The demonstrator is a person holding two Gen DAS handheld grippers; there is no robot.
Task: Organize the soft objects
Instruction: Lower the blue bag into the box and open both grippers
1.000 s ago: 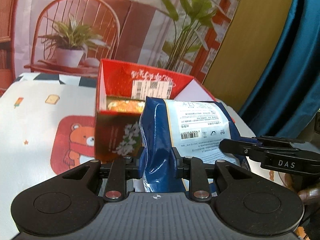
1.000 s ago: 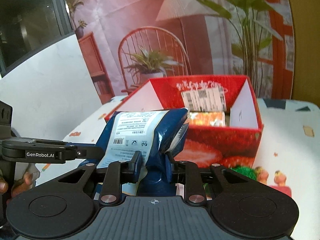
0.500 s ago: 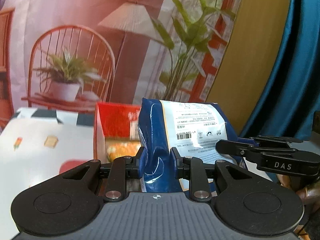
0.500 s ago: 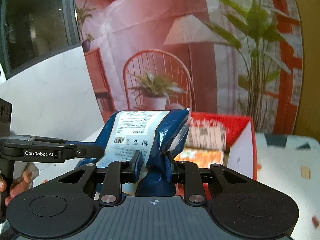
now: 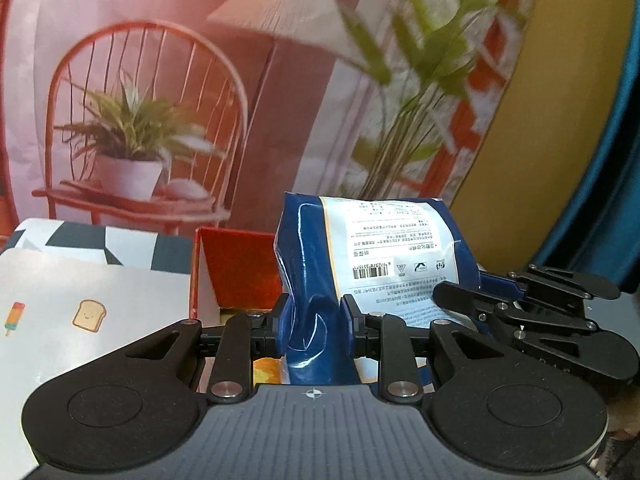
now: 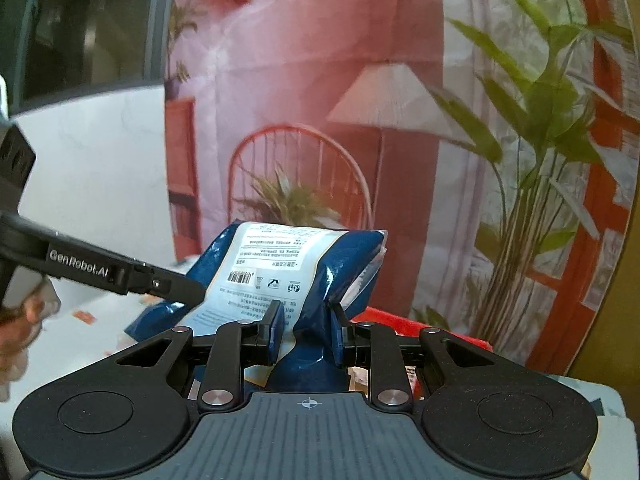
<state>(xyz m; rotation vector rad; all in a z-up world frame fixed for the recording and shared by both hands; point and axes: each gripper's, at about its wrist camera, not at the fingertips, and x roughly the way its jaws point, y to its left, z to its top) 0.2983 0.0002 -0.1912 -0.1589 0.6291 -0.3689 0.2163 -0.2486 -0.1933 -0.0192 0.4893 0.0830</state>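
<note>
A blue soft bag (image 5: 372, 256) with a white printed label hangs in the air between both grippers. My left gripper (image 5: 316, 320) is shut on the bag's left end, its pads pinching the blue film. My right gripper (image 6: 307, 330) is shut on the bag's (image 6: 296, 264) other end. In the left wrist view the right gripper's black body (image 5: 520, 312) shows at the bag's right side. In the right wrist view the left gripper's arm (image 6: 104, 268) reaches in from the left. The red box (image 5: 236, 272) stands open just beyond and below the bag, its red rim (image 6: 420, 326) low behind the right fingers.
A white tablecloth (image 5: 80, 304) with toast and ice-lolly prints lies left of the box. A printed backdrop (image 5: 160, 100) with a chair, a plant and a lamp hangs behind the table. A blue curtain (image 5: 616, 200) is at the far right. A hand (image 6: 20, 320) holds the left gripper.
Both grippers have carried the bag forward and a little up, toward the red box. The box has sunk low in both views and is now mostly hidden behind the bag and fingers.
</note>
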